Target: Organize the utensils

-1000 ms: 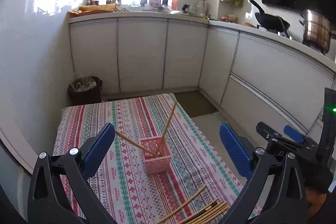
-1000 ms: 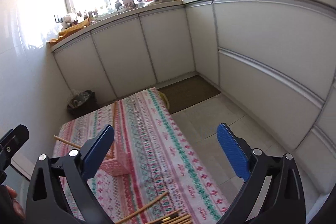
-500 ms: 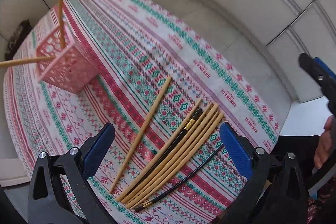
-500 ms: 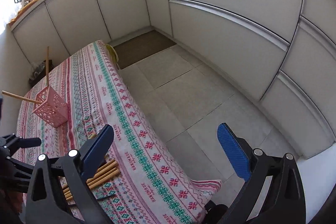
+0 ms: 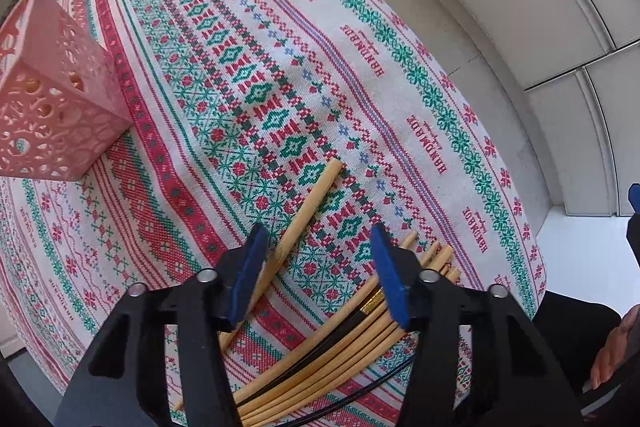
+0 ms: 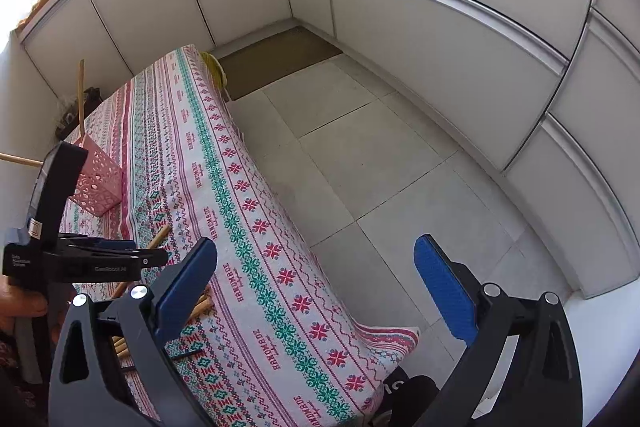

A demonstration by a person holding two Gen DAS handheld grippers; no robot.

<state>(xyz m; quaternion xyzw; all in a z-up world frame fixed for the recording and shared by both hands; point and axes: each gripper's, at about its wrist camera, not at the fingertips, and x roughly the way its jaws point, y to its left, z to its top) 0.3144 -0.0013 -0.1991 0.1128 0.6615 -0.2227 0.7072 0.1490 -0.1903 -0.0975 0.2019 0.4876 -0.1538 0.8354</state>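
My left gripper (image 5: 318, 273) is open, its jaws partly closed in, low over the patterned tablecloth (image 5: 360, 75). A single bamboo chopstick (image 5: 308, 203) lies just inside its left pad. A bundle of bamboo and black chopsticks (image 5: 340, 355) lies under its right pad. A pink perforated holder (image 5: 52, 107) stands at the left with a chopstick in it; it also shows in the right wrist view (image 6: 100, 183) with two chopsticks sticking out. My right gripper (image 6: 316, 287) is open and empty, held past the table's right edge above the floor.
White kitchen cabinets (image 6: 440, 7) run along the back and right. A grey tiled floor (image 6: 360, 155) lies to the right of the table. The left gripper's body (image 6: 60, 227) shows at the left of the right wrist view.
My left gripper has dropped closer to the chopsticks and its jaws have narrowed. My right gripper has shifted slightly and stays open.
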